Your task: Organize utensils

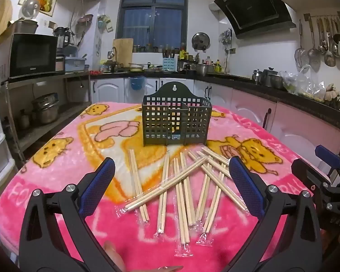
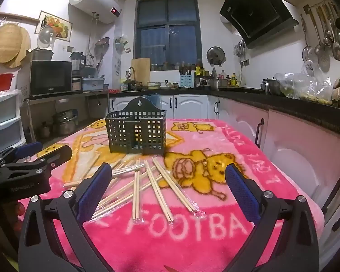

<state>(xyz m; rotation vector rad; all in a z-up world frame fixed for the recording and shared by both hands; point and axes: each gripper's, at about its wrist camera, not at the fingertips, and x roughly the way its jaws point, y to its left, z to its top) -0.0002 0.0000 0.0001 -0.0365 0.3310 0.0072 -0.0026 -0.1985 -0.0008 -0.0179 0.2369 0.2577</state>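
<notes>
Several pairs of wooden chopsticks [image 1: 183, 188] in clear plastic sleeves lie scattered on a pink blanket-covered table [image 1: 56, 176]. Behind them stands a dark green perforated utensil holder [image 1: 175, 122] with compartments, upright; nothing shows in it. My left gripper [image 1: 171, 172] is open and empty, held above the near ends of the chopsticks. In the right wrist view, the chopsticks [image 2: 147, 185] lie between the fingers of my right gripper [image 2: 167, 179], which is open and empty; the holder [image 2: 137, 133] stands beyond. The left gripper [image 2: 34, 156] shows at the left edge there, and the right gripper [image 1: 328, 158] at the right edge of the left wrist view.
The table sits in a kitchen. Counters with white and pink cabinets [image 1: 283, 117] run along the back and right. A shelf with a microwave [image 1: 31, 54] and pots stands at the left. Ladles hang on the right wall [image 1: 321, 45].
</notes>
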